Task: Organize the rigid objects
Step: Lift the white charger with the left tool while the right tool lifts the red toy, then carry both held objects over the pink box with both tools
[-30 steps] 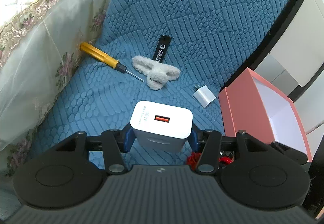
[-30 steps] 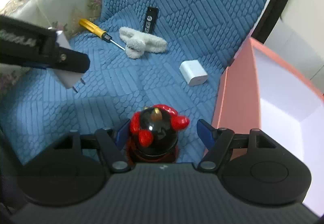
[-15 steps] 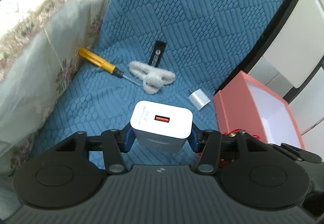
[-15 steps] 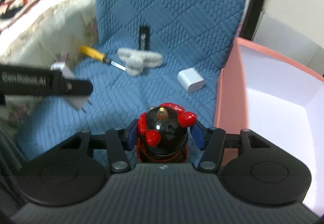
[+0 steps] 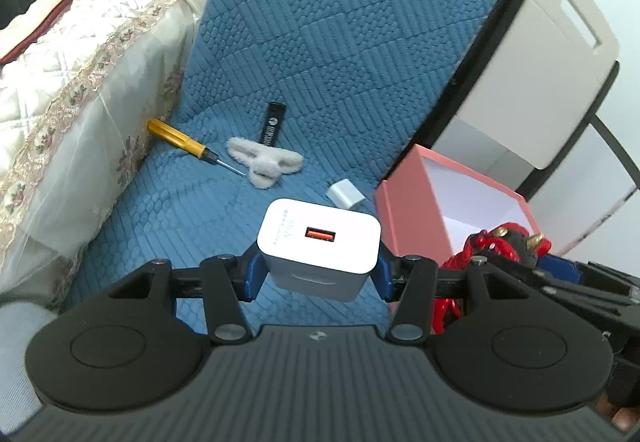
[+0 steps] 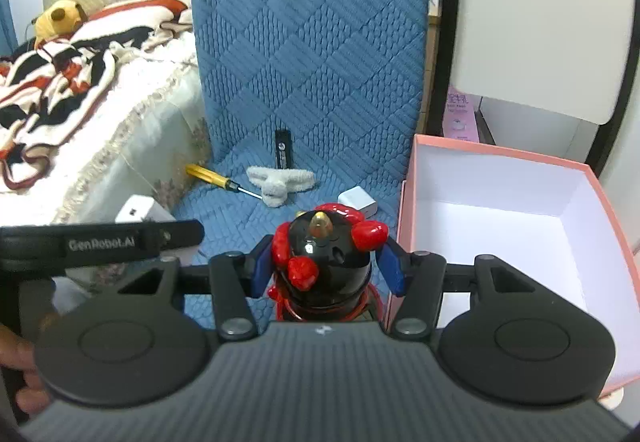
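My left gripper is shut on a white USB charger and holds it above the blue quilted mat. My right gripper is shut on a black figurine with red knobs, just left of the open pink box. In the left wrist view the same figurine shows at the right, in front of the pink box. On the mat lie a yellow-handled screwdriver, a black stick, a white fluffy piece and a small white charger.
A bed with a cream lace cover runs along the left, with a patterned blanket and a yellow plush toy on it. A white cabinet with a black frame stands behind the box. A person's fingers show at the lower left.
Both grippers have risen, so the mat looks farther away. The right jaws closed on the figurine and lifted it. The pink box now lies closer beside the right gripper.
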